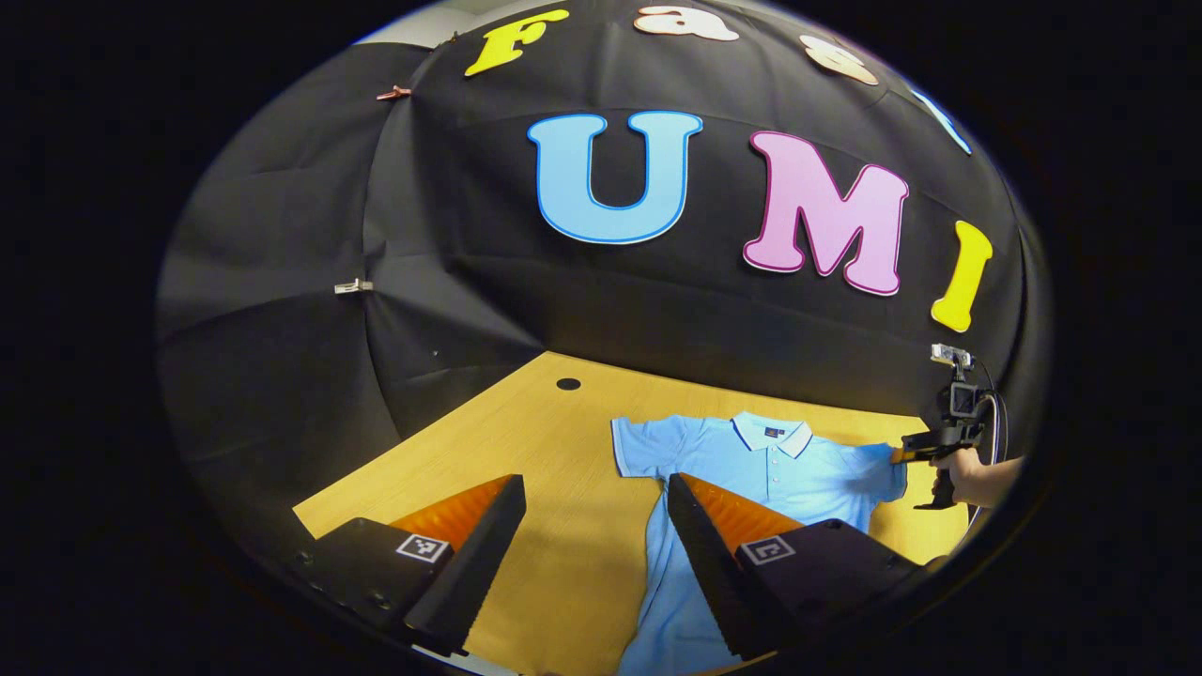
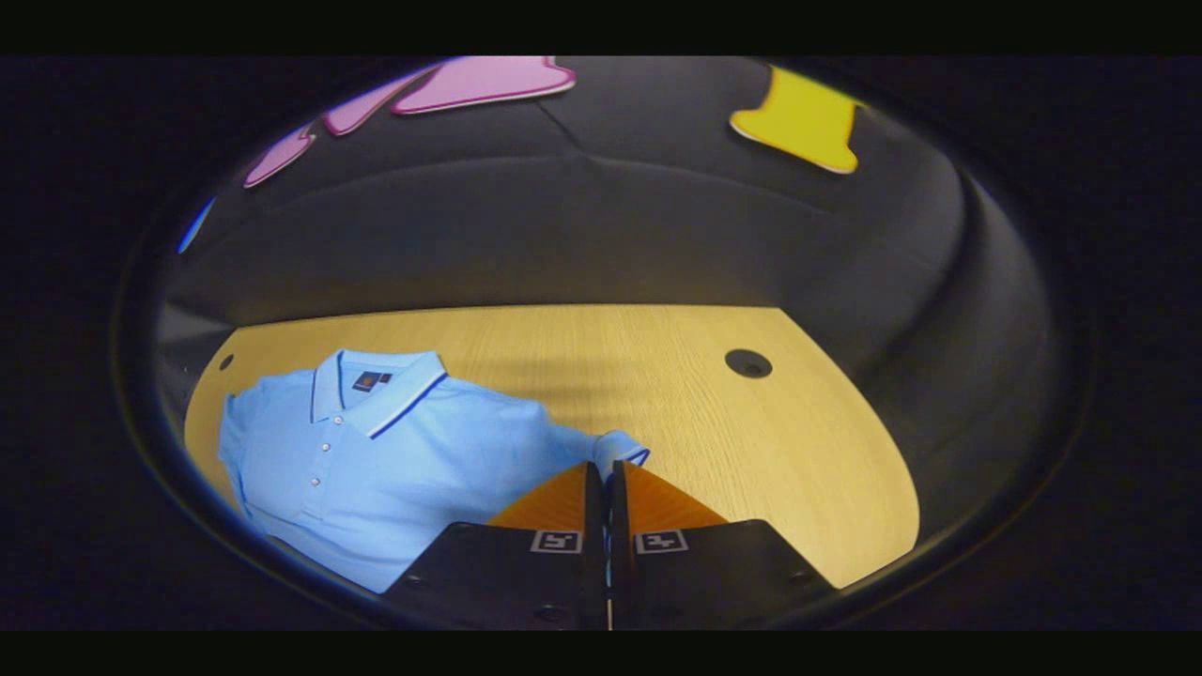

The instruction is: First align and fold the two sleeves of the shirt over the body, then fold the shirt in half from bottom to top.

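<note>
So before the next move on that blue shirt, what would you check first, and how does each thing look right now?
1. Right gripper shut on the sleeve: ok, the fingers are together with the sleeve edge between them.
2. Left gripper open and ready: ok, fingers wide apart, holding nothing.
3. Left gripper near the other sleeve: not ok, it hovers short of it.
4. Shirt flat on the table, collar at the far end: ok.
5. Other sleeve spread out: ok.
6. Bottom hem straight: cannot tell, it lies out of sight.
</note>
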A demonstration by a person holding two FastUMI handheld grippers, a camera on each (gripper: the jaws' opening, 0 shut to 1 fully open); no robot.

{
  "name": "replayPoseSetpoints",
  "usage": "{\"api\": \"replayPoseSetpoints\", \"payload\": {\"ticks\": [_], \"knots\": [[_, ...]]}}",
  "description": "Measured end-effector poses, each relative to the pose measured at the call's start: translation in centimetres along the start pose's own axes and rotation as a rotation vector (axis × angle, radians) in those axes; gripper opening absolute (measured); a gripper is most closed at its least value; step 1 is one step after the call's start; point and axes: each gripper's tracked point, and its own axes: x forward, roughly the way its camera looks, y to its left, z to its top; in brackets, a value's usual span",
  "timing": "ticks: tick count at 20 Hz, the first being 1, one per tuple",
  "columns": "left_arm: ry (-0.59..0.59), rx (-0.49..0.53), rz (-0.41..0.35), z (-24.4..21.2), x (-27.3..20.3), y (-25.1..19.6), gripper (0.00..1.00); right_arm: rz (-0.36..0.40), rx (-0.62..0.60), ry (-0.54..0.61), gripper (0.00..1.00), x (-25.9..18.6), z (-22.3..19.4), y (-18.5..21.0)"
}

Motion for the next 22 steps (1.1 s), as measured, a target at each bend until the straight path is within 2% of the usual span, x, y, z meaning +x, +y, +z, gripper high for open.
{"api": "replayPoseSetpoints", "payload": {"ticks": [6, 9, 10, 11, 12, 13, 15, 17, 19, 21, 22], "knots": [[-0.015, 0.038, -0.03, -1.1, 0.5, 0.5, 0.97, 0.073, -0.146, -0.055, 0.06, -1.1, 2.5, 7.4], [-0.022, 0.029, -0.042, -1.2, 1.1, 0.6, 0.97, 0.129, -0.207, -0.029, 0.06, -1.0, 0.9, 11.9], [-0.021, 0.018, -0.049, -1.3, 1.5, 0.5, 0.97, 0.146, -0.23, -0.017, 0.11, -1.0, 0.2, 13.2], [-0.022, 0.003, -0.066, -1.4, 1.8, 0.2, 0.97, 0.159, -0.255, -0.009, 0.11, -1.1, -0.4, 14.3], [-0.029, -0.015, -0.089, -1.4, 2.3, -0.2, 0.97, 0.174, -0.275, -0.006, 0.02, -1.2, -1.0, 15.4], [-0.034, -0.025, -0.101, -1.5, 2.9, -0.3, 0.97, 0.203, -0.281, -0.002, 0.08, -1.4, -1.5, 16.8], [-0.033, -0.029, -0.099, -1.9, 4.1, -0.2, 0.97, 0.277, -0.254, 0.005, 0.1, -1.3, -2.8, 19.8], [-0.034, -0.038, -0.1, -2.0, 5.4, -0.2, 0.97, 0.382, -0.19, 0.015, 0.26, -1.8, -3.7, 23.2], [-0.026, -0.063, -0.108, -2.1, 6.8, -0.4, 0.97, 0.422, -0.158, -0.005, 0.6, -2.0, -3.8, 24.2], [-0.01, -0.09, -0.118, -2.1, 8.6, -0.7, 0.97, 0.428, -0.139, -0.028, 0.96, -3.3, -3.4, 24.2], [-0.004, -0.101, -0.124, -2.0, 9.6, -1.0, 0.97, 0.427, -0.129, -0.041, 0.99, -3.5, -3.2, 23.9]]}}
